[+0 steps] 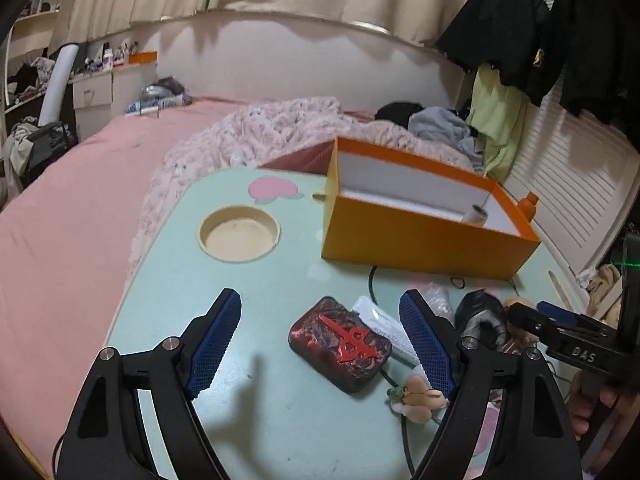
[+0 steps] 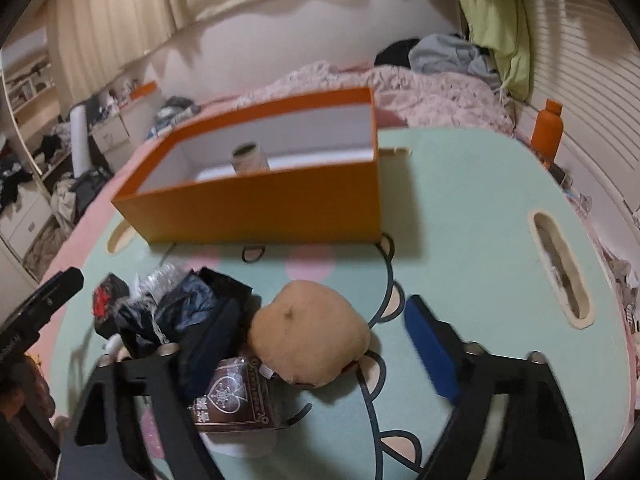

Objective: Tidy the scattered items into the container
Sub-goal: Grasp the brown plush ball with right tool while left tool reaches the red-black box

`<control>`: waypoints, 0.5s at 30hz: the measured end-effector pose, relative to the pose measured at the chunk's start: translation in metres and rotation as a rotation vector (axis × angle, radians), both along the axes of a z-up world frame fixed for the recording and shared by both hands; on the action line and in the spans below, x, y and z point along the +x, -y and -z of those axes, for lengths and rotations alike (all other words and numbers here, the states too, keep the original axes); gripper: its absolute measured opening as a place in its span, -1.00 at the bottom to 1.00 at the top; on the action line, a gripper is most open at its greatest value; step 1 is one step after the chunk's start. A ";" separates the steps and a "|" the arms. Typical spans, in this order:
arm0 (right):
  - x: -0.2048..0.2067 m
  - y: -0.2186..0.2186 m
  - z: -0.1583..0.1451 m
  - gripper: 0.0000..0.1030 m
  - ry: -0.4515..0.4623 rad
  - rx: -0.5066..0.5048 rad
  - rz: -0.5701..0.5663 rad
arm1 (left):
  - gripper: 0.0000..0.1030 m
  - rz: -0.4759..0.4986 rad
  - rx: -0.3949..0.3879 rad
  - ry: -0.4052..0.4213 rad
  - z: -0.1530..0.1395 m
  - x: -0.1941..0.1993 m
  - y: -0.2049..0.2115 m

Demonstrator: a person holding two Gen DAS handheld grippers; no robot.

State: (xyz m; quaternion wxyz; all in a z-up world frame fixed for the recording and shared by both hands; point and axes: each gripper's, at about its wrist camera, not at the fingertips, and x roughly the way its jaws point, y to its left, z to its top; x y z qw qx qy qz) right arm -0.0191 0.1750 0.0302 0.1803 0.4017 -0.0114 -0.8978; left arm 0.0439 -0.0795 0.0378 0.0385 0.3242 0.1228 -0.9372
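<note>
Left wrist view: the left tongs (image 1: 320,348) stand apart above the near part of the mint-green desk (image 1: 168,288), and a dark red soap-like block (image 1: 340,344) with a raised red emblem lies between the blue pads, touching neither. Just right of the block a white tube (image 1: 380,326) lies flat, then crumpled black plastic (image 1: 482,316), with a small peach flower charm (image 1: 420,398) nearer the near edge under the right pad. Toward the far edge sits the orange box (image 1: 424,236), open-topped, with a small roll (image 1: 476,214) inside at its right end; a round recess (image 1: 239,233) is sunk in the desk left of it. Right wrist view: the right tongs (image 2: 320,344) are apart, a tan plush ball (image 2: 310,338) between the pads; whether the left pad touches it I cannot tell. A brown card pack (image 2: 234,400) lies against the ball, and the black plastic heap lies left of them. Nothing stands between ball and box.
</note>
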 end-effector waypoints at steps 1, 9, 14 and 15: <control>-0.001 0.000 0.002 0.24 0.005 0.007 0.004 | 0.58 0.007 0.004 0.014 0.003 -0.003 0.000; 0.006 -0.012 -0.001 -0.04 -0.031 -0.047 0.028 | 0.18 0.053 -0.078 0.085 0.014 -0.016 -0.011; 0.009 -0.015 -0.005 -0.04 -0.052 -0.074 0.028 | -0.09 0.116 -0.048 0.084 0.016 -0.020 -0.013; 0.009 -0.014 -0.005 -0.04 -0.051 -0.073 0.027 | -0.17 0.117 -0.042 0.073 0.014 -0.017 -0.012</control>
